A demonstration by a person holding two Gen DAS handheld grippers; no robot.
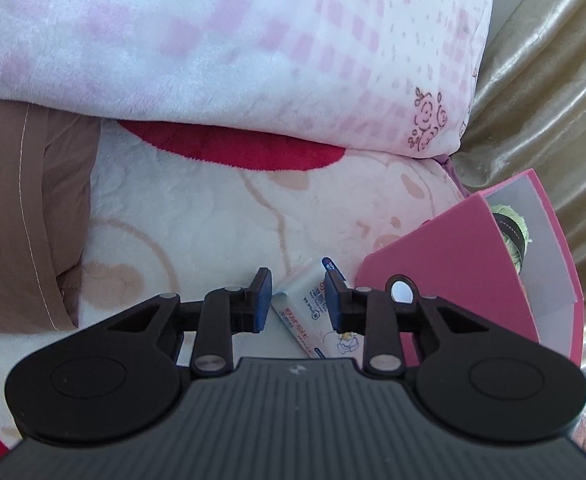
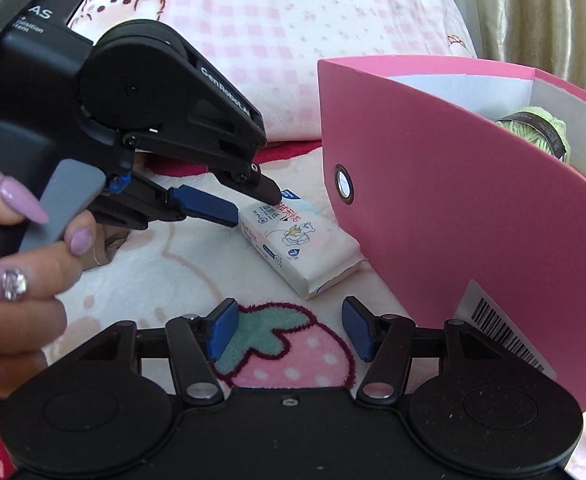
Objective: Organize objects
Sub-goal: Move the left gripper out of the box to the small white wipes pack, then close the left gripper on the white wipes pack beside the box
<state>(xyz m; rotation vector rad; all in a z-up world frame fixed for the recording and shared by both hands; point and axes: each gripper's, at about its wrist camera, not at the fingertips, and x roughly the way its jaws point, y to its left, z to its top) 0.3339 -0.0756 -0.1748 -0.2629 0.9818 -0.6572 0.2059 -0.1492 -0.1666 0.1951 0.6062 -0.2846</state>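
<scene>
From my right wrist view, the tissue pack (image 2: 299, 246), a soft rectangular plastic-wrapped block with a cartoon bear print, lies flat on the plush blanket (image 2: 141, 280), its far corner almost against the pink box (image 2: 453, 200) at 3 o'clock. My left gripper (image 2: 259, 204) reaches in from 10 o'clock, its jaws parted around the pack's near end, blue pads (image 2: 209, 206) not clearly pressing it. My right gripper (image 2: 289, 330) hangs spread wide above a fuzzy strawberry patch (image 2: 289, 344), free room between its pads. This view alone shows the box's smooth curved wall, barcode label (image 2: 505, 332) and green yarn (image 2: 541, 128) inside. The left wrist view adds the pack (image 1: 313, 300) between the pads of the gripper (image 1: 299, 300), and a fleecy checked quilt (image 1: 253, 60) at 12 o'clock.
</scene>
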